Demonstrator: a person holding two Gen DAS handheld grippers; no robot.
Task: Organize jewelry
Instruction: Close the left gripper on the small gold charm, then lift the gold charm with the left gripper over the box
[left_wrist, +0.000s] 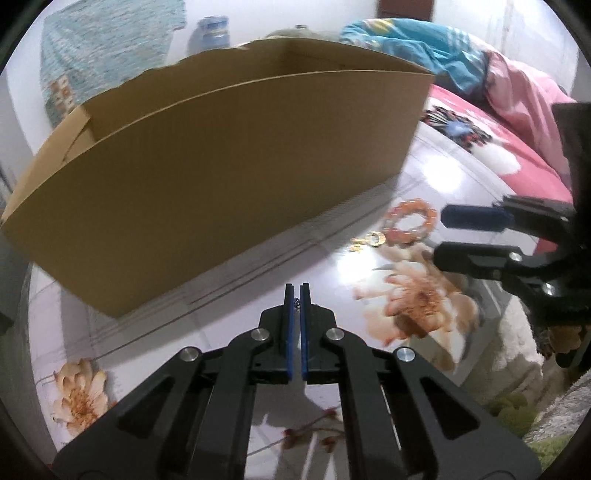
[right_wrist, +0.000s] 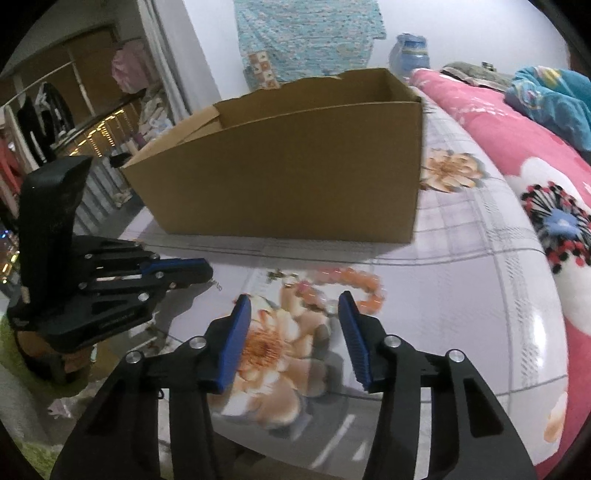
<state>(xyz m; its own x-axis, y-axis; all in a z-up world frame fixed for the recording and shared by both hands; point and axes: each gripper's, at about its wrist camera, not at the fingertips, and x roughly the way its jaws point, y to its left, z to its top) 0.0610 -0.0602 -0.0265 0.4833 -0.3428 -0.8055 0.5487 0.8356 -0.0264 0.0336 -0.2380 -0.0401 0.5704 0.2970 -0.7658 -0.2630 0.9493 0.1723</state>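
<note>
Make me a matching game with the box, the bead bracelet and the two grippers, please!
Things:
1. cardboard box
2. bead bracelet
3. left gripper
4. right gripper

States:
A. orange and pink
B. shut
C. open at the top
D. fingers apart, just been closing

Pairs: 1-C, 2-A, 3-B, 4-D
</note>
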